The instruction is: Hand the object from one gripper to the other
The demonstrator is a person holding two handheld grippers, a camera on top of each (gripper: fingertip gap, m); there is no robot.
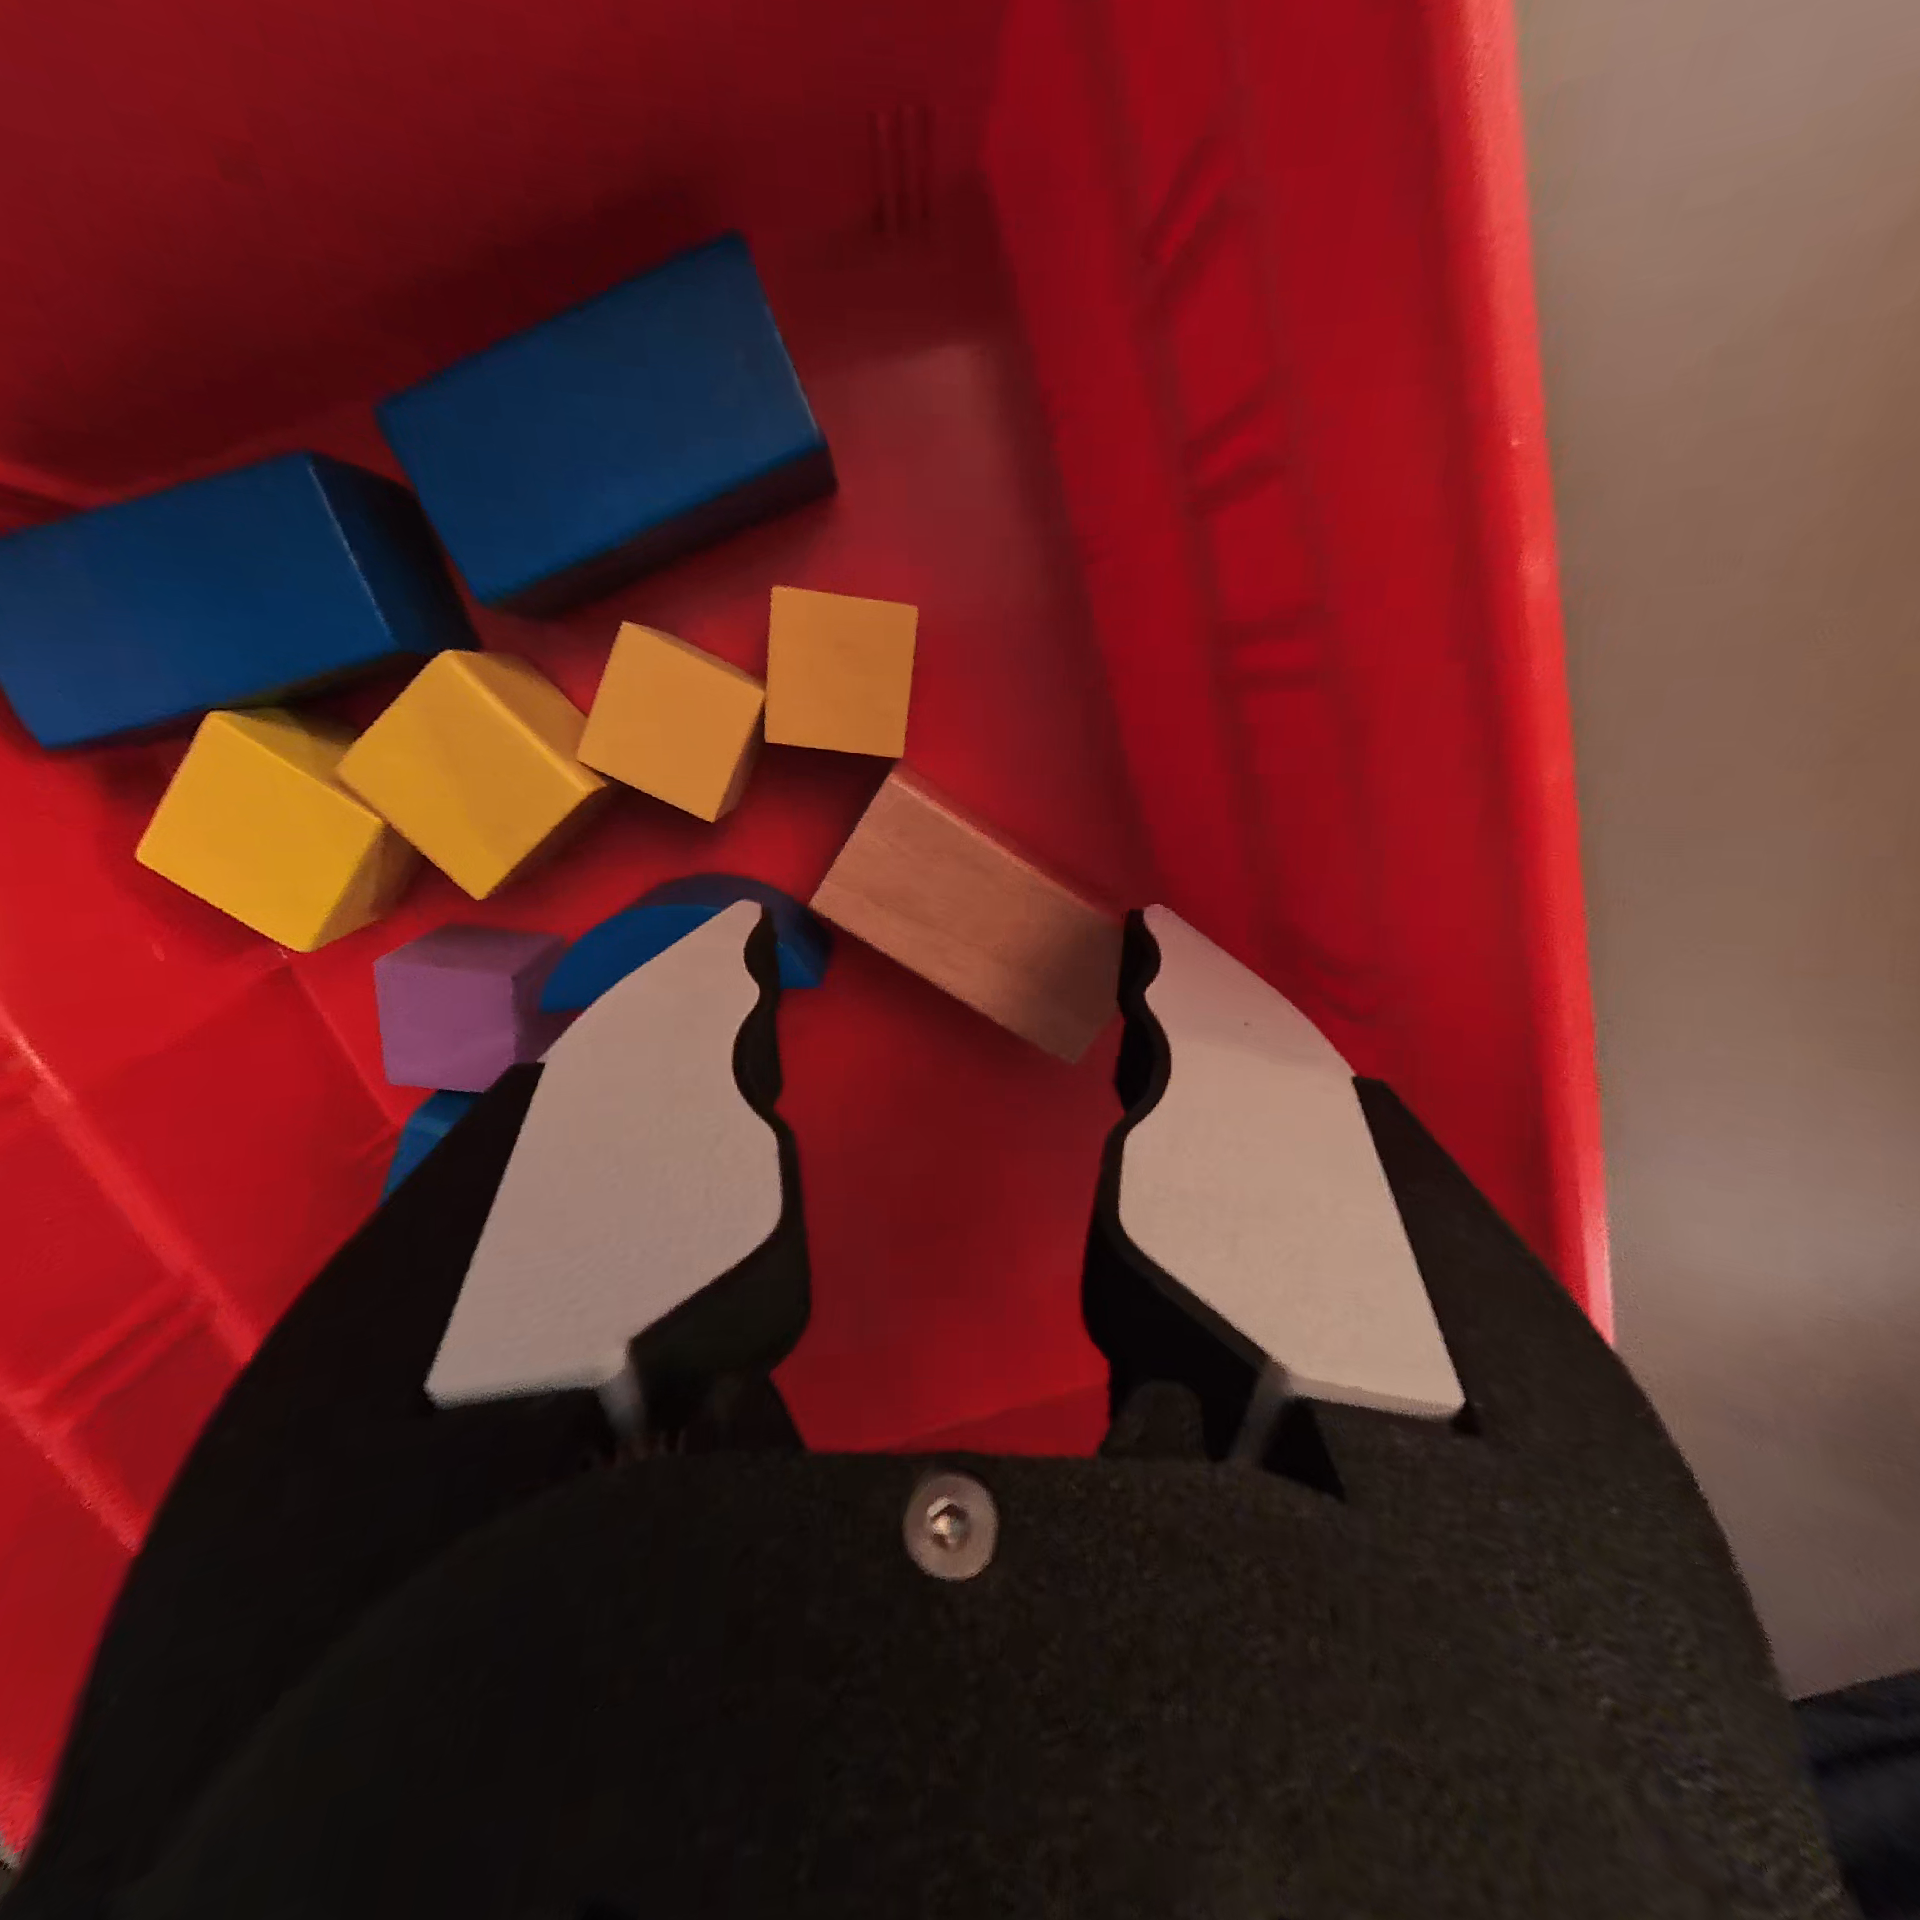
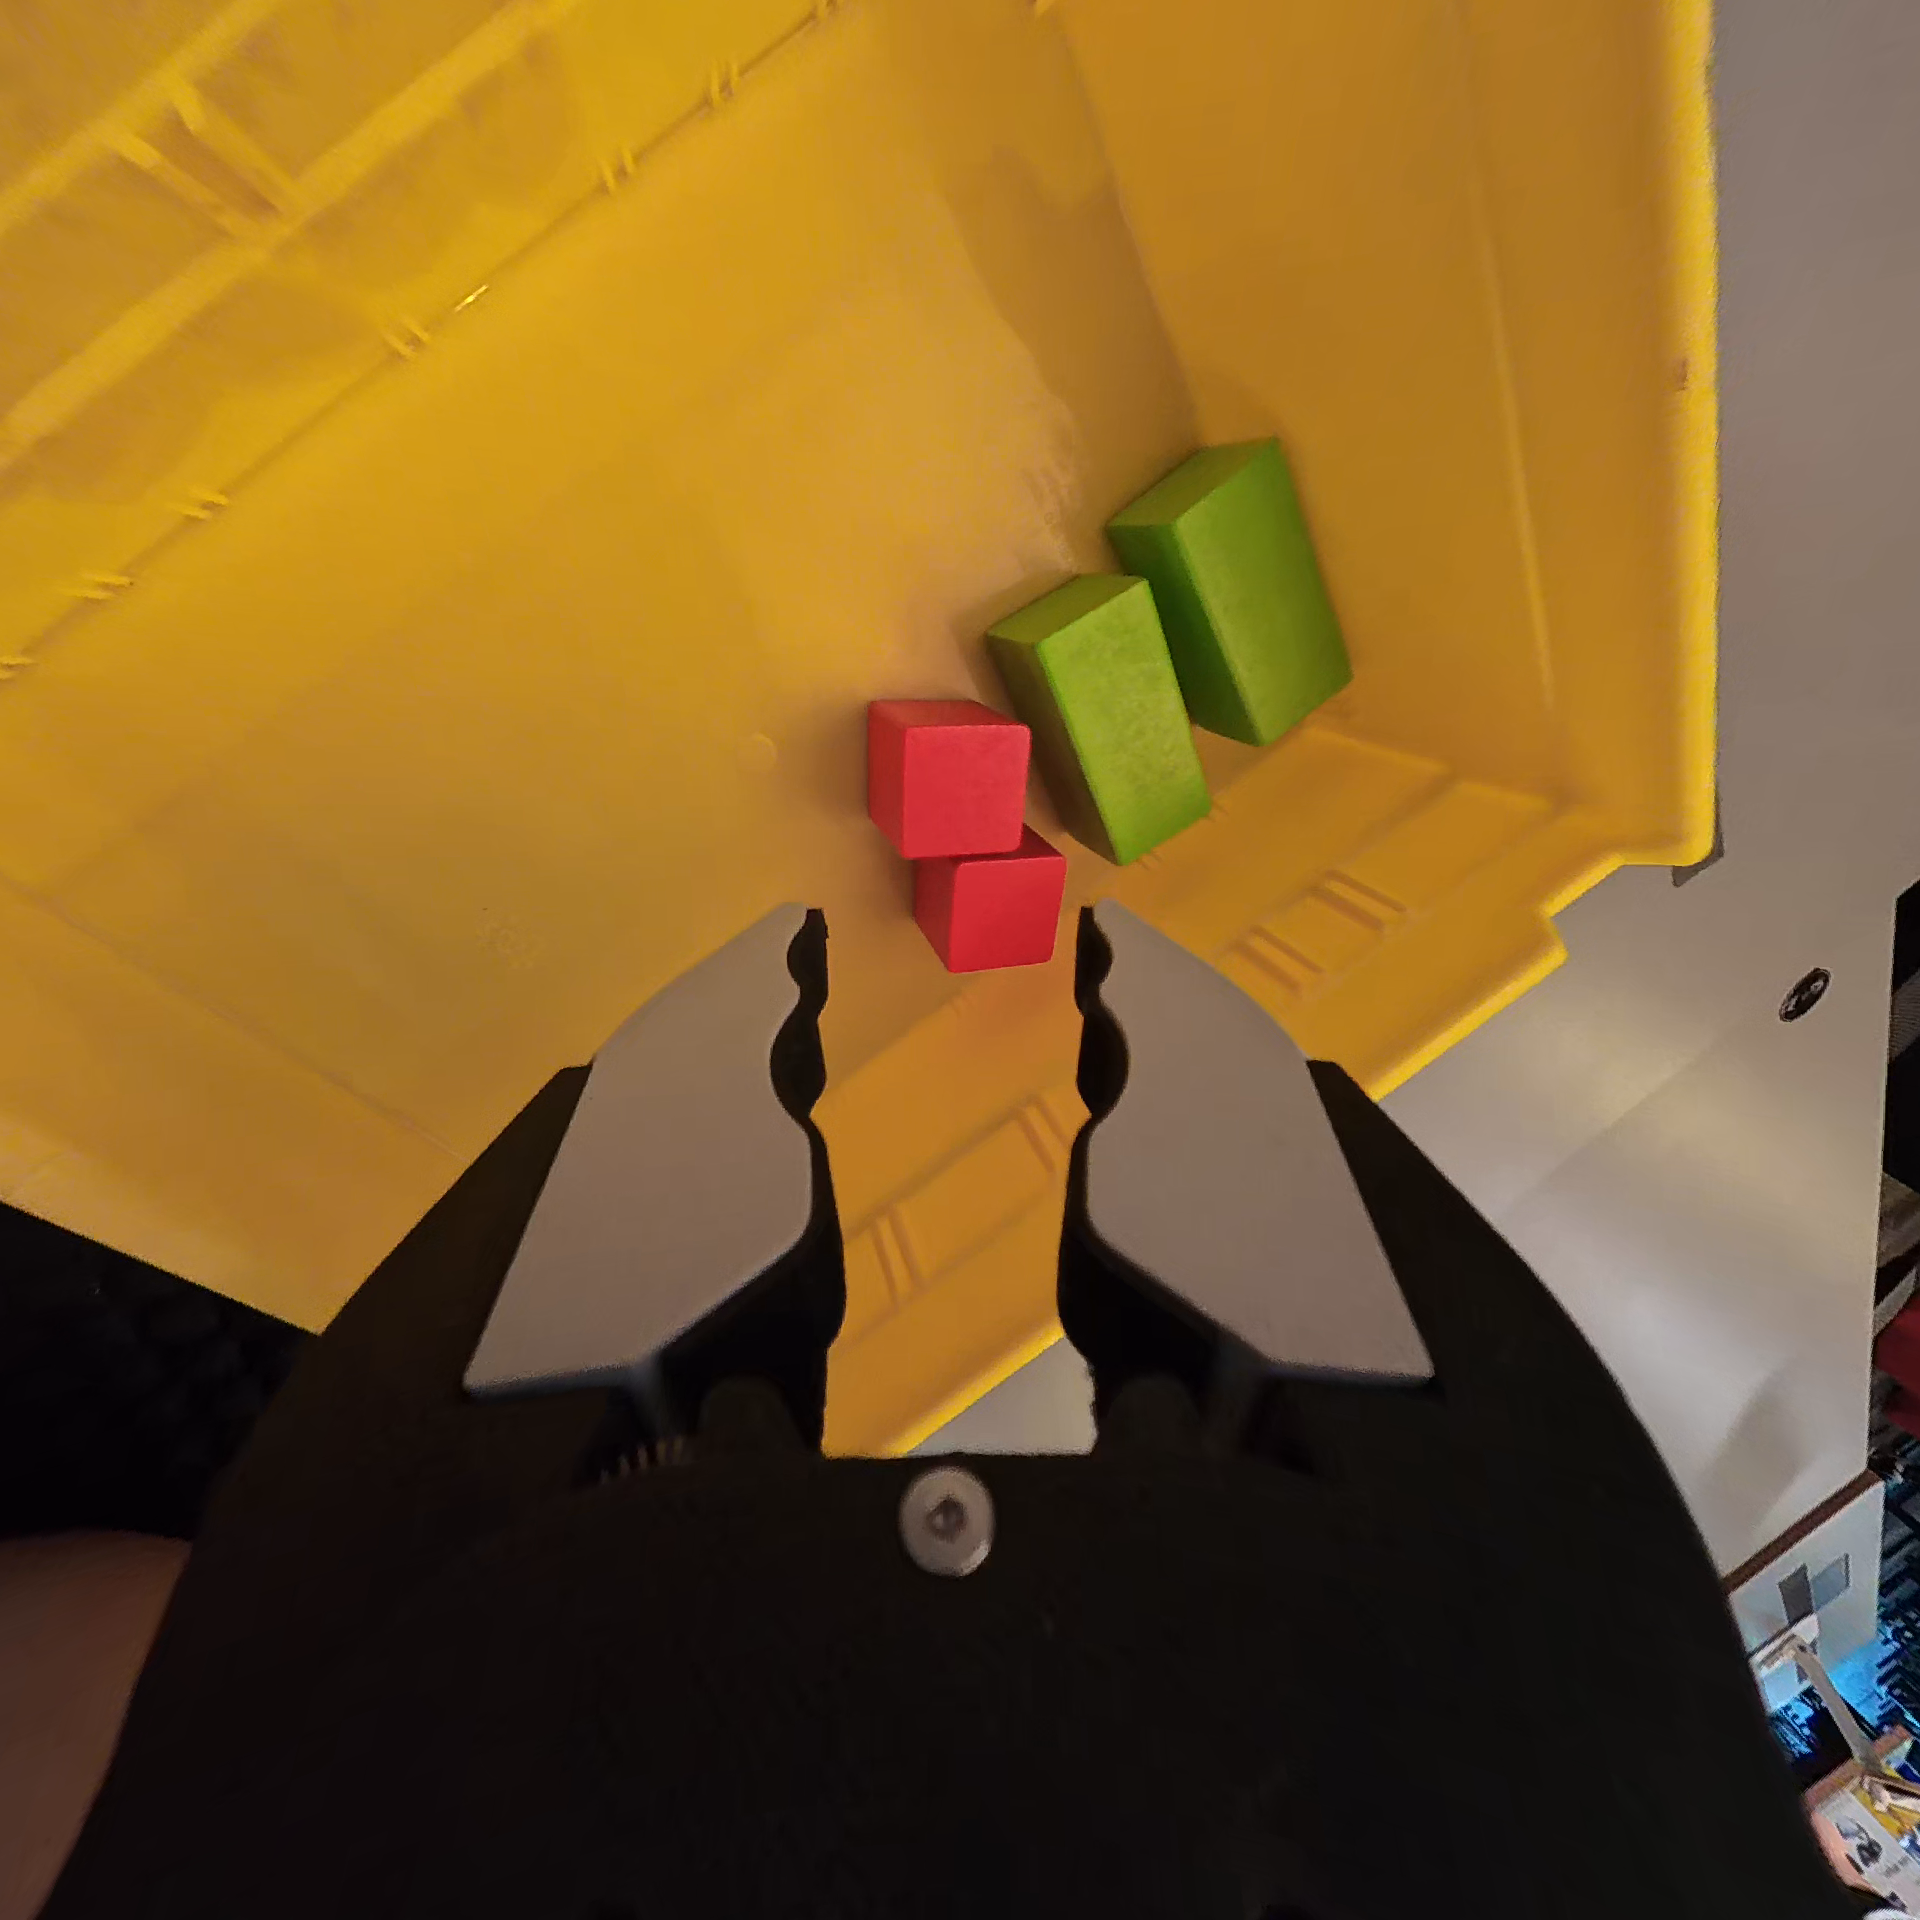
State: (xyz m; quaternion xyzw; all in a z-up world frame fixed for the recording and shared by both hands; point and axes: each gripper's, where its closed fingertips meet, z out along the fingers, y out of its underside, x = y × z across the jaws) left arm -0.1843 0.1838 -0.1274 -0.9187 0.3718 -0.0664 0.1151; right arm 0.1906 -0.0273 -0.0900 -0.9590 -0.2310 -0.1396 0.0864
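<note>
Showing blocks (image 1: 966,925), unlettered bins (image 1: 1351,520)

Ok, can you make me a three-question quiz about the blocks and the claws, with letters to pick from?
1. Where do the two red wooden cubes lie?
A. in the yellow plastic bin
B. in the red plastic bin
C. on the floor

2. How many large blue wooden blocks lie in the red plastic bin?
A. one
B. two
C. five

3. What is the left claw doing?
A. squeezing a cube
B. open, holding nothing
C. shut tight on nothing

Answers:
1 A, since yellow walls surround both cubes in the right wrist view.
2 B, since two big blue blocks lie side by side at the far end.
3 B, since bare red bin floor shows between its fingers.
</note>
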